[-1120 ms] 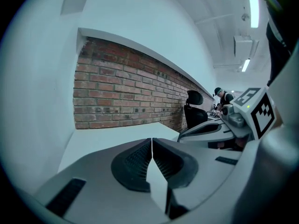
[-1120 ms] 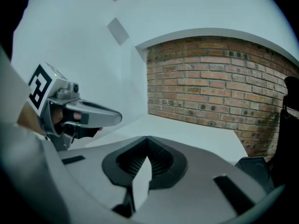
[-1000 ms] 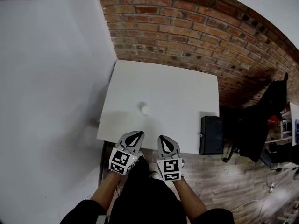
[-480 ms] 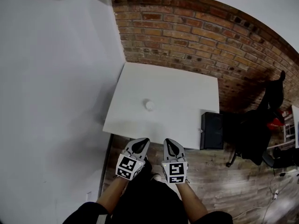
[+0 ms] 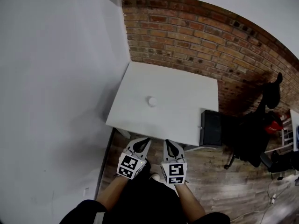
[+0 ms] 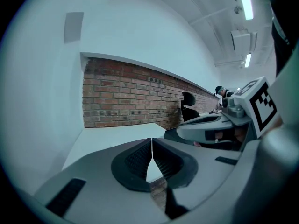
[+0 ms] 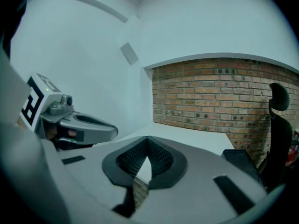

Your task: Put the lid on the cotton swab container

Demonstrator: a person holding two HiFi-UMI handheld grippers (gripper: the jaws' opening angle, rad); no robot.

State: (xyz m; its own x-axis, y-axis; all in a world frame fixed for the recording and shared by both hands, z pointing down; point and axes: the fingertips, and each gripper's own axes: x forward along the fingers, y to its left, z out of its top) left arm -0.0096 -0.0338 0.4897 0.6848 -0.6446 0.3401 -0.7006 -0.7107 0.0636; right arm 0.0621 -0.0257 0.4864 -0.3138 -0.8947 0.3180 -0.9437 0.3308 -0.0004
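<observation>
Worktop [image 5: 187, 85]: white, set in the middle of the head view against a brick wall [image 5: 201, 31], with a white wall [image 5: 56, 78] filling the left of the frame.

Cotton swab container [image 5: 152, 101]: a small white round item standing alone near the centre of the worktop. It is too small to tell whether a lid is on it.

Left tool [image 5: 144, 142]: at lower centre of the head view, just below the worktop's near edge and well apart from the container. Its own view shows the jaws closed tip to tip, with nothing between them.

Right tool [image 5: 169, 143]: just beside the left tool, to its right in the frame, also short of the worktop. Jaws fully closed, nothing held.

A black box [image 5: 211, 128] stands on the wooden floor [image 5: 224, 181] at the worktop's right edge. A black office chair [image 7: 276, 125] stands further right.
</observation>
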